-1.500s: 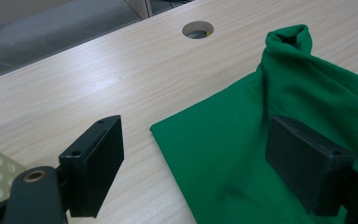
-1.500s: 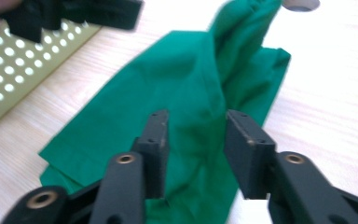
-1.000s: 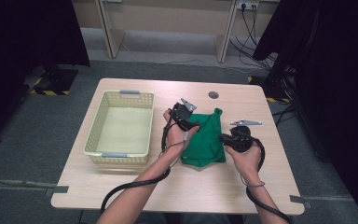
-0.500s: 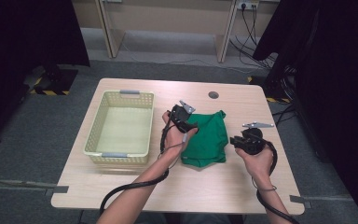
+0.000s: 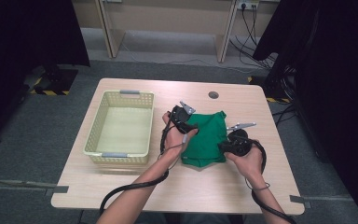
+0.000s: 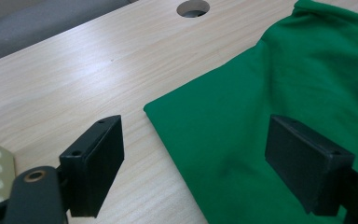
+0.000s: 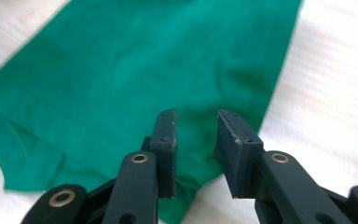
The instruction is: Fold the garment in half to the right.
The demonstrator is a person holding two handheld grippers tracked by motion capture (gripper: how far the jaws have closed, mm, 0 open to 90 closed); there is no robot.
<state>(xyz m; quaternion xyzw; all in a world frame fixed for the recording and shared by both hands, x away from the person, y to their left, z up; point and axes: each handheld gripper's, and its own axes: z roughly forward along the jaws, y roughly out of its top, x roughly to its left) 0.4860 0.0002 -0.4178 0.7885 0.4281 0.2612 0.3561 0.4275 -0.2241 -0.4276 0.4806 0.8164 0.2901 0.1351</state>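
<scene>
Cloth lies loose between two tools

Cloth (image 5: 207, 138), green and folded, lies flat on the counter (image 5: 130, 184). Left tool (image 6: 193, 154) stands spread wide over its near corner, pinching nothing. Right tool (image 7: 196, 149) has just been opening; a narrow gap shows, cloth just beyond its tips, unheld.

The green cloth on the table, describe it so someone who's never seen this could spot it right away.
On the light wooden table, look right of the pale yellow plastic basket, toward the table's middle. The folded green fabric cloth lies flat there between the left gripper and the right gripper. It is the only soft, vivid green thing on the table.
</scene>
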